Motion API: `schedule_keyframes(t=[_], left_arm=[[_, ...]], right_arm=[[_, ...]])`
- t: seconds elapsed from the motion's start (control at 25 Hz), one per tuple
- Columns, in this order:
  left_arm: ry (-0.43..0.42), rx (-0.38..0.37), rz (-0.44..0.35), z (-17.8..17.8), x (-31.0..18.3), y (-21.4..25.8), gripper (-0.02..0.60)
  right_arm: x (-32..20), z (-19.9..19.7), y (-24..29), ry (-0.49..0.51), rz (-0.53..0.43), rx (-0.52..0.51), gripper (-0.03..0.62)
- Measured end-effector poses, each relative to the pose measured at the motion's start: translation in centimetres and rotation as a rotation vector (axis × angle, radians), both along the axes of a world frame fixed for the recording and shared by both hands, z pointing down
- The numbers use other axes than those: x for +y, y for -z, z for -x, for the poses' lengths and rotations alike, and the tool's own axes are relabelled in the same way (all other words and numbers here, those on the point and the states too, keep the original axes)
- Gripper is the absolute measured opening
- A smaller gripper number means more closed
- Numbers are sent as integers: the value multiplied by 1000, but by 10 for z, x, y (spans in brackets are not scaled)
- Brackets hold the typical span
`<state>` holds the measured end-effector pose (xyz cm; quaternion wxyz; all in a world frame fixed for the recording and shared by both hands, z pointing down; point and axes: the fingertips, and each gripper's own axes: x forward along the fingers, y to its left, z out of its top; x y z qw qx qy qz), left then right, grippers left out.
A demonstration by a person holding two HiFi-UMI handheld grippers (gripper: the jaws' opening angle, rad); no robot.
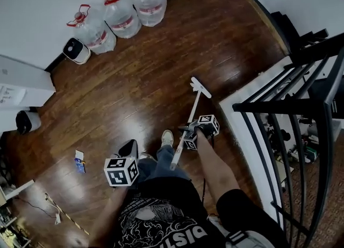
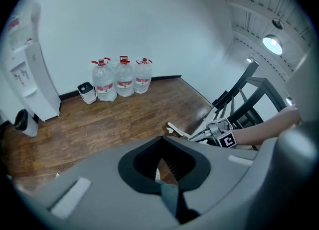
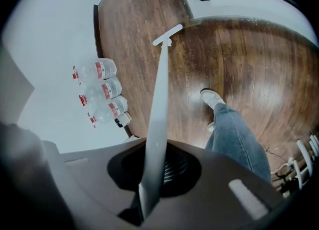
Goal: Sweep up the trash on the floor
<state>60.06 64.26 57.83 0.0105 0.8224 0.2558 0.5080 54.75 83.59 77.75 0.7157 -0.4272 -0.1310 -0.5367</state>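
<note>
Left tool (image 2: 162, 172) shut, right tool (image 3: 155, 174) alone clamping the broom handle (image 3: 160, 99): it may twist, missing the scrap (image 1: 79, 162) left of my shoe (image 1: 167, 137).

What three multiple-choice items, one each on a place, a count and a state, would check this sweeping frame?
1. Where do the water bottles stand?
A) along the white wall
B) beside the stair railing
C) at the person's feet

2. How many water bottles are there?
A) two
B) three
C) five

3. What is the right gripper doing?
A) hanging open and empty
B) shut on the broom handle
C) shut on a bottle

Key:
1 A: the head view shows them in a row against the wall.
2 B: three red-capped bottles show in every view.
3 B: the right gripper view shows the white handle running out from between closed jaws.
</note>
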Motion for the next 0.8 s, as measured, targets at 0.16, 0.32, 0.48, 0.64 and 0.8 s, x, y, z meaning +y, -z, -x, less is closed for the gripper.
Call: schedule_keyframes(t=[0.16, 0.32, 0.48, 0.64, 0.8], left_arm=[[24, -7, -8, 8, -12, -7, 5], [69, -30, -18, 12, -37, -17, 5], [113, -54, -16, 26, -70, -27, 5], [144, -61, -13, 42, -107, -33, 5], [177, -68, 0, 53, -152, -38, 5]], right_arm=[[-23, 1, 0, 6, -32, 1, 17], [-50, 3, 2, 30, -52, -10, 14], [-83, 10, 1, 54, -74, -22, 12], [-119, 20, 3, 87, -92, -27, 14], [-162, 31, 3, 122, -87, -37, 14]])
